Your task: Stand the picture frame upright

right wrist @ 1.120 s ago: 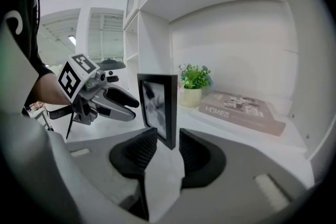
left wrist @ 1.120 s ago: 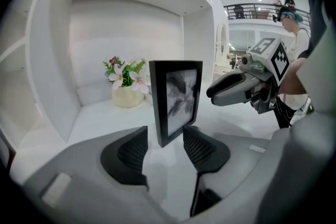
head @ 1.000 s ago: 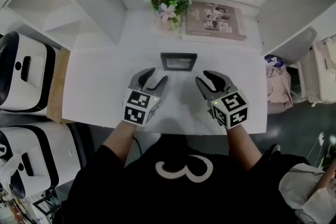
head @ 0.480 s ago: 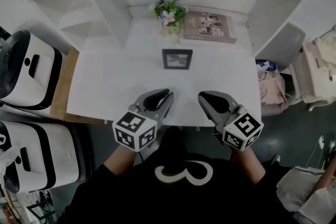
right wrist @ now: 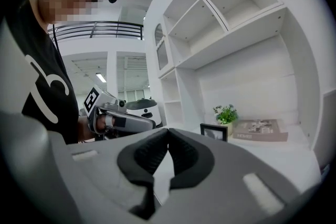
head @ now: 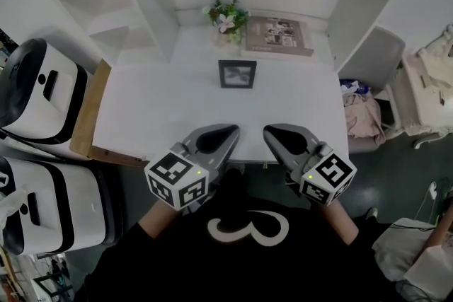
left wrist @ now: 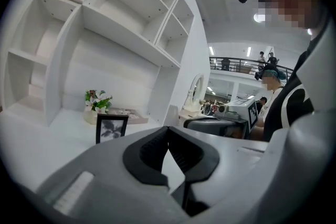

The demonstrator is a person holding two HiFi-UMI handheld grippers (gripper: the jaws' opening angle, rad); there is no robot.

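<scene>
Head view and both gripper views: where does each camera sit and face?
Head view: on the person's head, looking steeply down on the desk, the upright picture frame, the left claw and right claw, both shut, and the black shirt.
Left gripper view: on the left claw, looking along its shut jaws toward the shelves; right claw and black shirt at right.
Right gripper view: on the right claw, facing the shelves; left claw and shirt at left.
Shared: both gripper views show the picture frame standing near the plant.
</scene>
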